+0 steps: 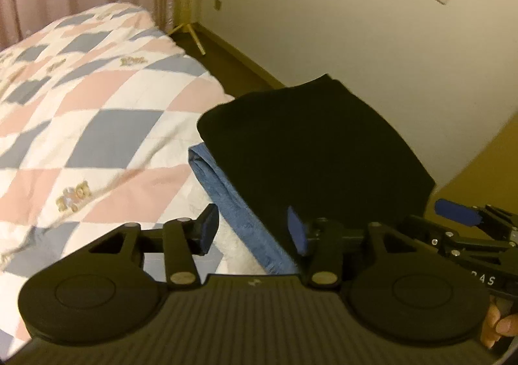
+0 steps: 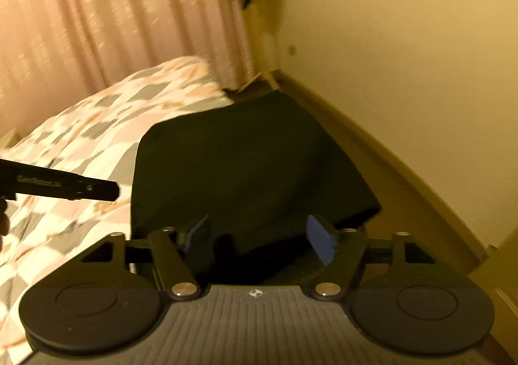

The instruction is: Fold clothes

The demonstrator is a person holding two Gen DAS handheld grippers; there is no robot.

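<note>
Left gripper (image 1: 254,229) jaws apart, black folded garment (image 1: 310,144) just beyond.

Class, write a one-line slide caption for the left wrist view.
Open left gripper before a folded black garment stacked on blue denim on a checked quilt.
</note>
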